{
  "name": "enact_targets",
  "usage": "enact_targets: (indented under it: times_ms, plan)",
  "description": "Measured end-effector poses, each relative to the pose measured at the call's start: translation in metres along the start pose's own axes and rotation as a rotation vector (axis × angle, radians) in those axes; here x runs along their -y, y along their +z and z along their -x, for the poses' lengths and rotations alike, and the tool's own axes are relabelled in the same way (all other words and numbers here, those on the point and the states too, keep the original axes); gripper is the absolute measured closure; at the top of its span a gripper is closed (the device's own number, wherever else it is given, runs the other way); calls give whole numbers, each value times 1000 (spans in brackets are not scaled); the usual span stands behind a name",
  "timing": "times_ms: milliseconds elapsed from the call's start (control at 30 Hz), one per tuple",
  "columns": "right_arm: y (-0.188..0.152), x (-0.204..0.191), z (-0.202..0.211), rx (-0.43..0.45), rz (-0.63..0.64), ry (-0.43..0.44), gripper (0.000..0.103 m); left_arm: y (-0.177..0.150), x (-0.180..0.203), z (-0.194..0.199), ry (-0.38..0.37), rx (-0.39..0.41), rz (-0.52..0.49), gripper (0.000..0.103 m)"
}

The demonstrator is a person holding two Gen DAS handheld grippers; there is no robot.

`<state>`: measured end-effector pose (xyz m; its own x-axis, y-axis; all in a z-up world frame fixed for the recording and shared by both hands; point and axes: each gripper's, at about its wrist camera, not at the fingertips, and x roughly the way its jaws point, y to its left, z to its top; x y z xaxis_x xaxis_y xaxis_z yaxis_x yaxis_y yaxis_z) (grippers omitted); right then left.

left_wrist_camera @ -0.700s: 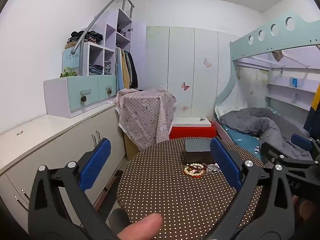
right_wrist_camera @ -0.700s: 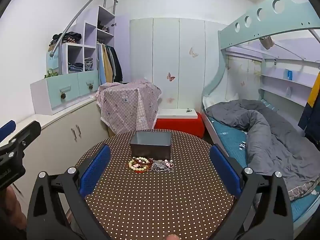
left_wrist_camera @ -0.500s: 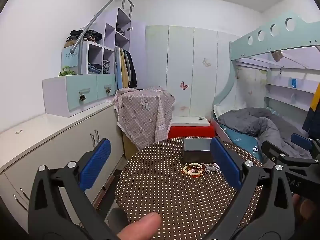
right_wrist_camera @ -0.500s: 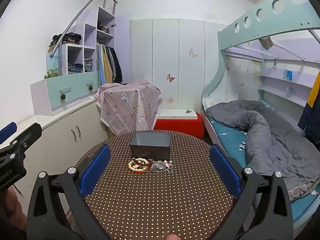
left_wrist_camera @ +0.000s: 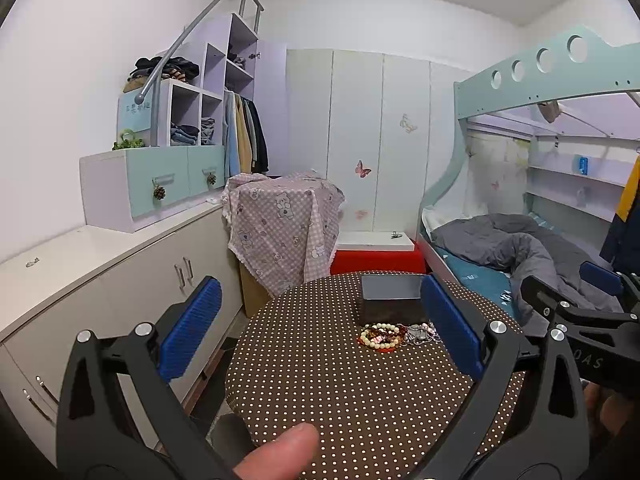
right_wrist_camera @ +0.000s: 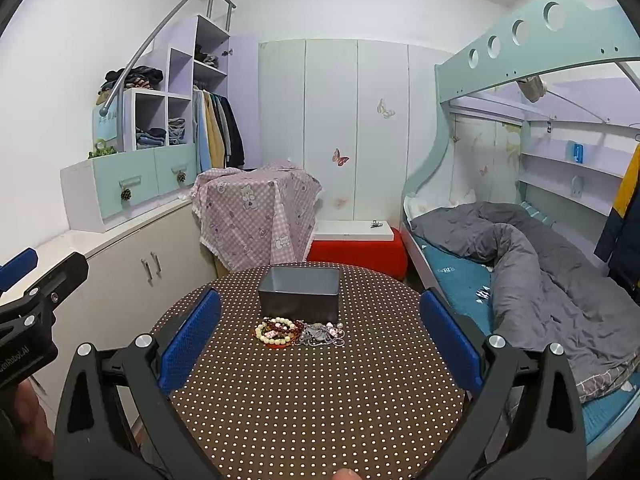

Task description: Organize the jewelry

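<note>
From the left wrist: the left hand-held gripper (left_wrist_camera: 320, 328) hangs above the near edge of a round worktop (left_wrist_camera: 320, 380) under a brown dotted cloth, its blue pads spread wide and nothing between them. A dark grey box (left_wrist_camera: 390, 300) stands at the far side of the worktop. Just in front of the box lies a beaded bracelet (left_wrist_camera: 380, 336) of cream and reddish beads, and touching it, on the side nearer the bed (left_wrist_camera: 500, 248), a tangle of silver chain jewellery (left_wrist_camera: 418, 332), partly hidden behind the gripper's right pad. The right hand-held gripper (left_wrist_camera: 576, 296) shows at the frame's edge, on the bed side of the box. A fingertip (left_wrist_camera: 280, 452) intrudes at the bottom.

From the right wrist: the right hand-held gripper (right_wrist_camera: 320, 328) is likewise held wide open and empty, well short of the box (right_wrist_camera: 299, 294). This view looks slightly down into the box; the part of the interior that shows is bare grey, though the floor is mostly hidden by the near wall. The bracelet (right_wrist_camera: 276, 332) and the silver chains (right_wrist_camera: 322, 334) lie together on the cloth directly in front of the box, apart from it by a narrow strip. Part of the left hand-held gripper (right_wrist_camera: 24, 296) appears on the cupboard side.

By the look of it, the sorting has not started: every piece visible is still on the cloth, none gripped, and all of it remains to be lifted into the box.
</note>
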<state>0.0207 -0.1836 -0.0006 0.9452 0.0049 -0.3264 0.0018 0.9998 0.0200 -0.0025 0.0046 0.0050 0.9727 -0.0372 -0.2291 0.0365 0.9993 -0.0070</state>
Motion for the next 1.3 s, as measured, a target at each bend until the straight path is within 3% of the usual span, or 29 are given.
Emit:
enact_targets:
  times_ms: [467,933,1100,1300]
  plan:
    - [1,1,2,2,6,0,7,-3,-3,-2,-4,-7,-2,6]
    - [-7,2,-22,-20,14,-4,7,-4,-2,-31,-19,-23,-3,6]
    - [-13,19,-50,-68,4,-18,7,-15,2,-73,-31,-85,8,6]
    - [-36,47,-95,-174,-39,-42,7,-47,17,-158,-50,-242,-19,6]
